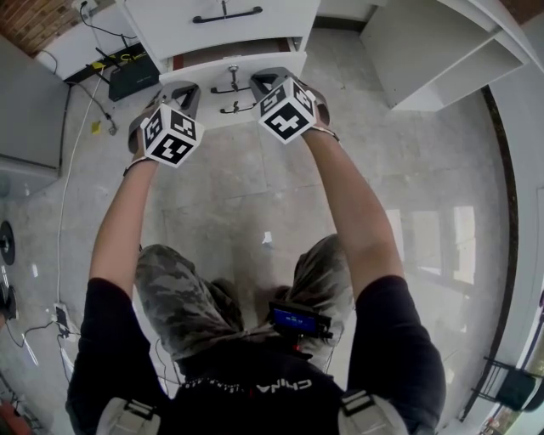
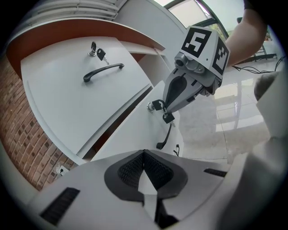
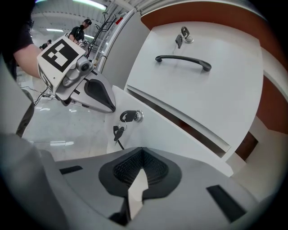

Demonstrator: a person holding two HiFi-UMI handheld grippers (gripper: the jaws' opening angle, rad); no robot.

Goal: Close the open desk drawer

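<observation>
The white lower drawer (image 1: pixel 231 70) stands pulled out below a flush upper drawer (image 1: pixel 223 25). A black handle (image 1: pixel 238 107) and a key in its lock (image 1: pixel 233 76) sit on its front. My left gripper (image 1: pixel 184 90) and right gripper (image 1: pixel 265 82) both rest their tips against this front, either side of the lock. Both are shut with nothing held. In the left gripper view the left gripper (image 2: pixel 144 155) meets the drawer front (image 2: pixel 130 132), near the lock (image 2: pixel 155 106). In the right gripper view the right gripper (image 3: pixel 143 152) touches the same panel (image 3: pixel 180 134), beside the lock (image 3: pixel 131 117).
A black box (image 1: pixel 134 75) with cables lies on the floor left of the desk. A grey cabinet (image 1: pixel 30 110) stands further left. An open white shelf unit (image 1: pixel 442 51) is at the right. The person crouches on a glossy tiled floor (image 1: pixel 238 195).
</observation>
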